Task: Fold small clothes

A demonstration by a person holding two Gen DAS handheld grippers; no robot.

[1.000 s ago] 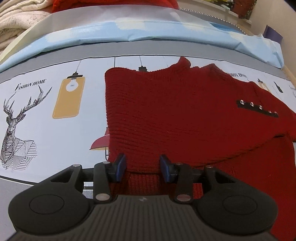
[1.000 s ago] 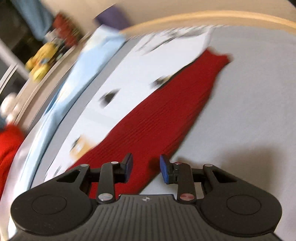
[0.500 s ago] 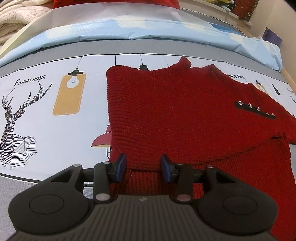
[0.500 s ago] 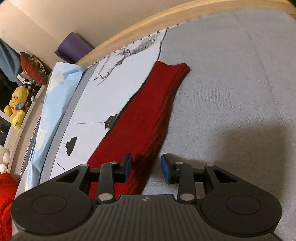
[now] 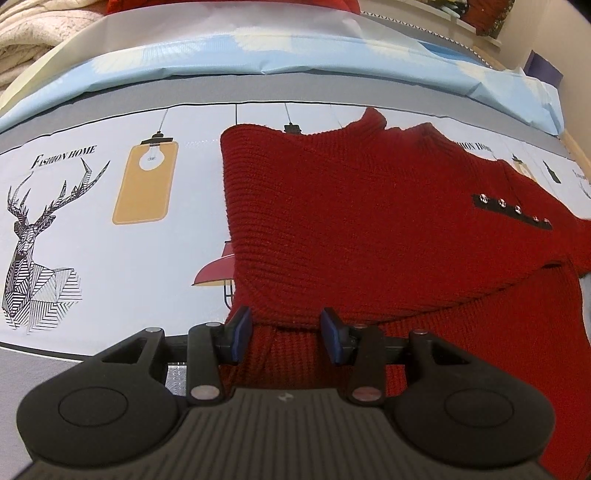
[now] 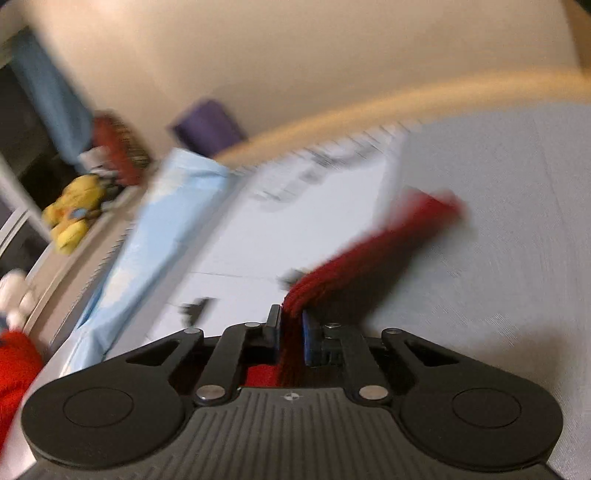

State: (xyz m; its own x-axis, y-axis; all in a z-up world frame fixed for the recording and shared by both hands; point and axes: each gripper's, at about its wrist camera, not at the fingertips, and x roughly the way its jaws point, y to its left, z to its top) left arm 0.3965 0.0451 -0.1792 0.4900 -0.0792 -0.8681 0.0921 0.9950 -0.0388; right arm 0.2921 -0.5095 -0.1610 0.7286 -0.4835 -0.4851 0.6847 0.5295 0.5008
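Observation:
A red knitted sweater (image 5: 369, 221) lies flat on the printed bed cover (image 5: 110, 236), with a black studded strip (image 5: 513, 212) near its right shoulder. My left gripper (image 5: 286, 334) hovers at the sweater's near edge, its jaws open, with red knit lying between and below the blue pads (image 5: 242, 332). In the blurred right wrist view, my right gripper (image 6: 291, 332) has its jaws closing tight on the red sleeve (image 6: 369, 254). The sleeve rises off the grey cover (image 6: 498, 240) from its far cuff up to the pads.
A light blue sheet (image 5: 295, 55) and a cream blanket (image 5: 33, 33) lie along the far side. The wooden bed edge (image 6: 369, 107) curves beyond the sleeve. A yellow plush toy (image 6: 74, 214) and a purple item (image 6: 210, 122) sit on the left.
My right gripper went from open beside the flat sleeve to shut on it and lifted it, with the view swinging. The left gripper stayed over the sweater's near edge.

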